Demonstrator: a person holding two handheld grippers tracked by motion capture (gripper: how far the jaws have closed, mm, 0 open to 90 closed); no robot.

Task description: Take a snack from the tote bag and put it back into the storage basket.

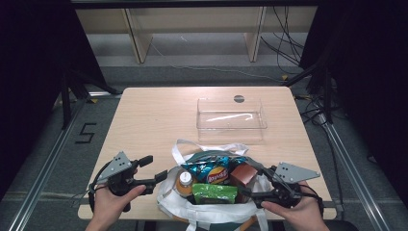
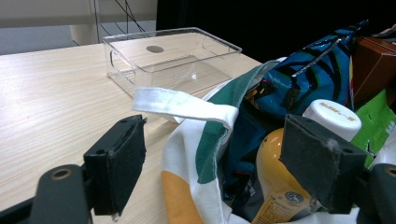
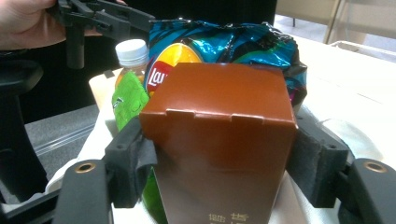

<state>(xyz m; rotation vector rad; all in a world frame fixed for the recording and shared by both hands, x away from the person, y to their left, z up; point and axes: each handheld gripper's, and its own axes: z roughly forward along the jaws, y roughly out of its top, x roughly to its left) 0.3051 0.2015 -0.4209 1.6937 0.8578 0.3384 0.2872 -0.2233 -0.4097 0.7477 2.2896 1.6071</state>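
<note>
Both tongs work at the white cloth bag that sits at the near edge of the tabletop. Right tongs grip the brown box, one black pad pressed against each side of it; the box stands upright in the bag's right part, in front of the blue chip bag. Left tongs stand wide, holding nothing: one pad is over bare wood outside the bag, the other is in front of the orange bottle with its white cap, and the bag's rim lies between them. A white strap of the bag arches just beyond those tongs. A green packet lies beside the bottle at the front of the bag. Farther back on the tabletop, well apart from the bag, stands a clear plastic bin.
</note>
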